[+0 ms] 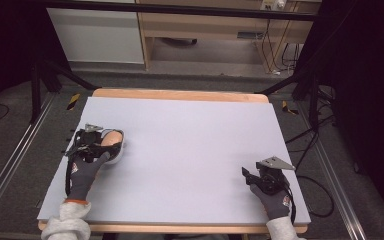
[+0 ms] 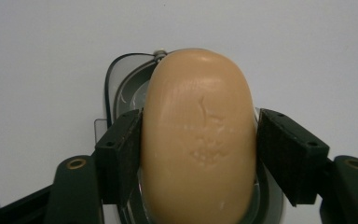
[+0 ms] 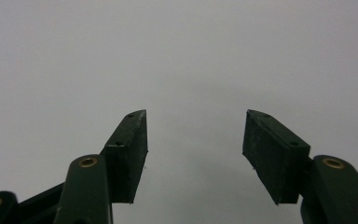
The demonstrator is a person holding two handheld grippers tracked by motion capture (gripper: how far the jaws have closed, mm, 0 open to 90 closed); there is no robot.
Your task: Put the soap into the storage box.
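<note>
The left gripper [image 1: 111, 145] sits near the left edge of the grey table [image 1: 190, 145], its jaws pressed against both sides of a tan soap bar [image 2: 199, 140] that lies in a clear dish [image 2: 121, 93]; the bar and jaws hide most of the dish, and the bar's near end is cut off in the left gripper view. The right gripper [image 3: 195, 140] rests near the table's right front corner, jaws spread over bare tabletop.

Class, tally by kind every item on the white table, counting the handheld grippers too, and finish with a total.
Grippers: 2, the left gripper and the right gripper
Tan soap bars: 1, the soap bar
Clear soap dishes: 1, the dish under the bar
Total: 4
</note>
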